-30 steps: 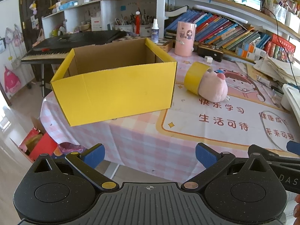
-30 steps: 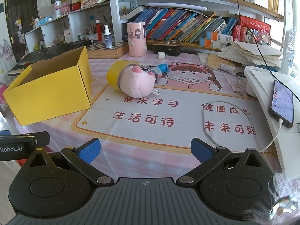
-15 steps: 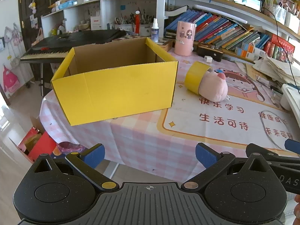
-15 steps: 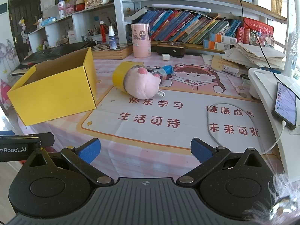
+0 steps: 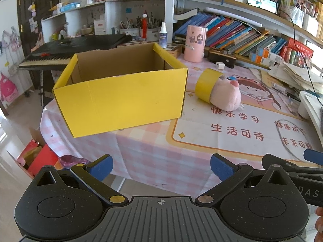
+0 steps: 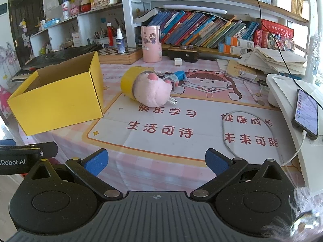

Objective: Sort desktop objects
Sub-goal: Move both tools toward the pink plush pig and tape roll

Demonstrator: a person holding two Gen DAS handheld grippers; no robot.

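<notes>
An open yellow cardboard box (image 5: 121,98) stands at the table's left; it also shows in the right wrist view (image 6: 58,98). Its inside looks empty. Right of it lie a yellow tape roll (image 5: 207,84), a pink plush pig (image 5: 227,96) leaning on it, and a small blue item (image 6: 178,75) behind the pig (image 6: 152,91). My left gripper (image 5: 160,168) is open and empty, before the table's front edge. My right gripper (image 6: 156,162) is open and empty over the front edge, well short of the pig.
A pink cylinder cup (image 6: 151,43), spray bottle (image 6: 120,40) and rows of books (image 6: 201,32) stand at the back. A phone (image 6: 305,114) on a white stand and a white cable (image 6: 230,137) are at the right. A keyboard (image 5: 60,52) is behind the box.
Both grippers have moved a little forward and up toward the table; the box and the pig look slightly nearer. Nothing on the table moved.
</notes>
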